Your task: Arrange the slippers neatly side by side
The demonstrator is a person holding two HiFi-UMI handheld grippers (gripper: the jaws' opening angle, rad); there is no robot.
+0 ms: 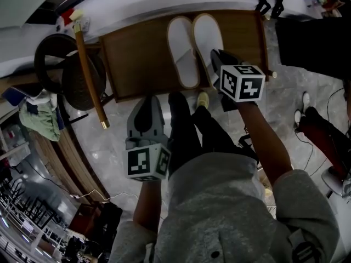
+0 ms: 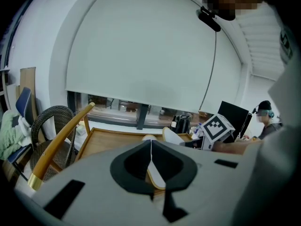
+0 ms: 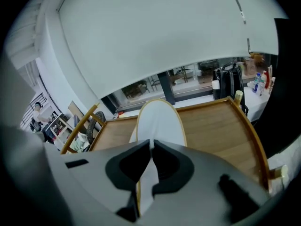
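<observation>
- The right hand-held gripper (image 3: 150,144) has its jaws clamped on the heel-end edge of the right slipper (image 3: 157,121). The tan-trimmed sole runs between the pads.
- The left hand-held gripper (image 2: 151,147) has its jaws together with nothing between them. It sits short of the near edge, apart from both slippers.
- The right slipper lies on the worktop (image 1: 137,59), toe pointing away, just beside the left slipper (image 1: 182,53) and roughly parallel to it. Its heel end appears slightly raised.
- Handling, as a judgement: light, soft and floppy. The thin sole will sag under a one-point grip. Take hold at the heel rim or the sole's side edge, not the fabric upper, which would crumple.
- The worktop has a raised rim, like a tray. It holds only the two slippers.
</observation>
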